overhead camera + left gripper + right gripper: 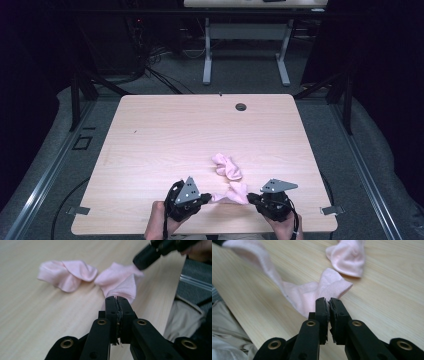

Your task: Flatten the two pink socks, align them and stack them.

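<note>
The pale wooden table (165,135) spreads wide before me. Near its front edge lie two pink socks: one crumpled sock (226,166) sits slightly farther out, the nearer sock (234,192) is stretched between my hands. My left gripper (207,198) pinches its left end, jaws pressed together on the fabric — my right gripper (251,198) clamps its right end likewise.

Light wooden table (165,135) with rounded corners and a round dark grommet (241,106) near its far edge. Grey carpet floor (245,75) around it. A second desk (246,30) with white legs stands beyond. Black cables (150,62) lie on the floor at far left. Surroundings are dark; metal rails (42,175) flank the table.
</note>
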Action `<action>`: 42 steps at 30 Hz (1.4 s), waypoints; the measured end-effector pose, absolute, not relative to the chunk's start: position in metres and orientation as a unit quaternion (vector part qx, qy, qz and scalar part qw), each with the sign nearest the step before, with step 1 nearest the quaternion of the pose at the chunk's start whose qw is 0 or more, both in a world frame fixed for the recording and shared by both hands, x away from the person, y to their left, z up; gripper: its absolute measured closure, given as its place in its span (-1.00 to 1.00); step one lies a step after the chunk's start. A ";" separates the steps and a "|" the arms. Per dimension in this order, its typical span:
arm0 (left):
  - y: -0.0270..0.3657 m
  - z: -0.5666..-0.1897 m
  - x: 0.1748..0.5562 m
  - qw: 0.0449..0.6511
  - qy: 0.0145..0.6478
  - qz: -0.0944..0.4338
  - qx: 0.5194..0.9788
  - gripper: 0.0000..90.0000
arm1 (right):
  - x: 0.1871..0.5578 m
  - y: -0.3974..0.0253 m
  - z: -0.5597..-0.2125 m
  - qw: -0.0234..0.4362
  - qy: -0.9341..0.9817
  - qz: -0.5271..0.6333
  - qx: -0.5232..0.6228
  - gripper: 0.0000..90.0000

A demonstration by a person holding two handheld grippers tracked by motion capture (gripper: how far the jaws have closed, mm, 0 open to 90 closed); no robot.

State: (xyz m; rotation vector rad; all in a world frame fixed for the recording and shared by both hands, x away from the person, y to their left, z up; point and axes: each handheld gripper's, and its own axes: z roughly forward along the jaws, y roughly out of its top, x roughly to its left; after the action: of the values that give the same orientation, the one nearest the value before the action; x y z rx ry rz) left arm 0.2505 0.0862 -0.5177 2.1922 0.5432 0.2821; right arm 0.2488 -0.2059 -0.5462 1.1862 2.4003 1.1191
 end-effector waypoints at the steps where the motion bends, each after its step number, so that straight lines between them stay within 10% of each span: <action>1: 0.085 -0.524 0.250 0.413 0.217 0.107 0.878 0.97 | 0.249 -0.206 -0.546 0.120 0.821 0.383 0.406 0.88; 16: 0.098 -0.554 0.253 0.400 0.236 0.079 0.882 0.95 | 0.263 -0.210 -0.553 0.103 0.836 0.384 0.379 0.32; 27: 0.112 -0.566 0.262 0.400 0.280 0.064 0.871 0.95 | 0.284 -0.182 -0.571 0.099 0.870 0.343 0.341 0.87; 42: 0.118 -0.574 0.268 0.410 0.323 0.046 0.852 0.95 | 0.249 -0.200 -0.566 0.102 0.876 0.376 0.286 -0.01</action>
State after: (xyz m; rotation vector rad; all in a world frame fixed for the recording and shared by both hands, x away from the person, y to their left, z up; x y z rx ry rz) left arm 0.2683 0.1176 -0.5742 2.1459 0.8132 0.1147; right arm 0.2493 -0.2000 -0.5657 0.8444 2.5850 1.1096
